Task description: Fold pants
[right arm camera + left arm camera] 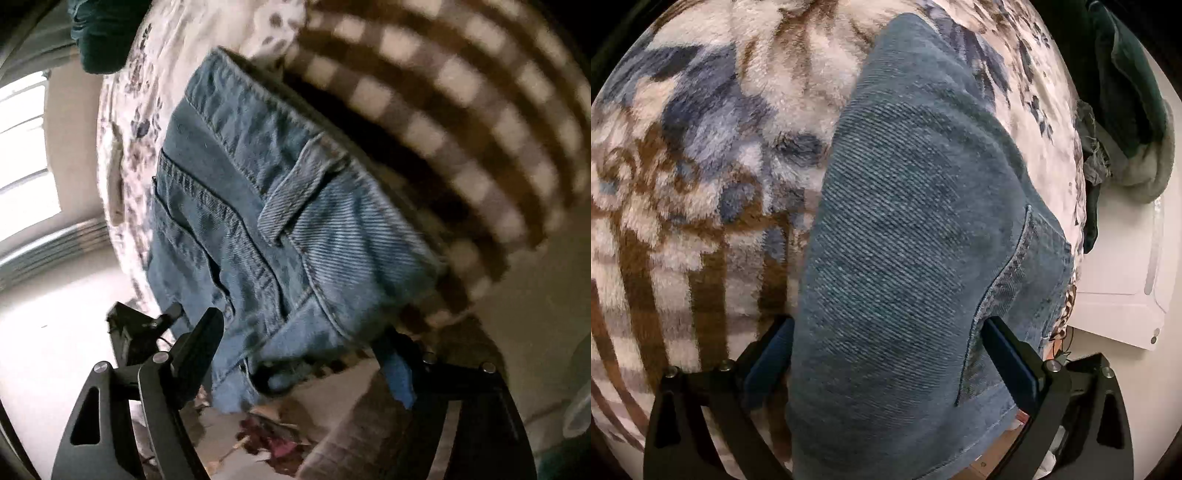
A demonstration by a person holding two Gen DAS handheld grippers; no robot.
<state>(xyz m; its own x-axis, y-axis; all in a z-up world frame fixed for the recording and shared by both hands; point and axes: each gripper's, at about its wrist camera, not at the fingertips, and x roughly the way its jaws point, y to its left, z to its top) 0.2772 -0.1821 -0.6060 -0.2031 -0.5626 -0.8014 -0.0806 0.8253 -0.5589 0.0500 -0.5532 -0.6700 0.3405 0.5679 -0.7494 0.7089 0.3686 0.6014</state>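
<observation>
A fleecy blanket (701, 155) patterned in cream, brown and blue covers the bed, and over it lie the blue denim pants (905, 221), folded into a thick bundle that reaches from the middle of the bed to its near edge. In the left wrist view the bundle fills the whole space between the black fingers of the left gripper (886, 339). Its jaws stand wide, each blue pad lying against a side of the denim, so it appears clamped around the bundle's full width.

In the right wrist view, which is blurred, the waistband end of the pants (280, 221), with belt loop and seams showing, hangs over the bed's edge between the fingers of the right gripper (299, 354). Those jaws are spread wide, with the denim between them, and its pads do not press on it: released.
</observation>
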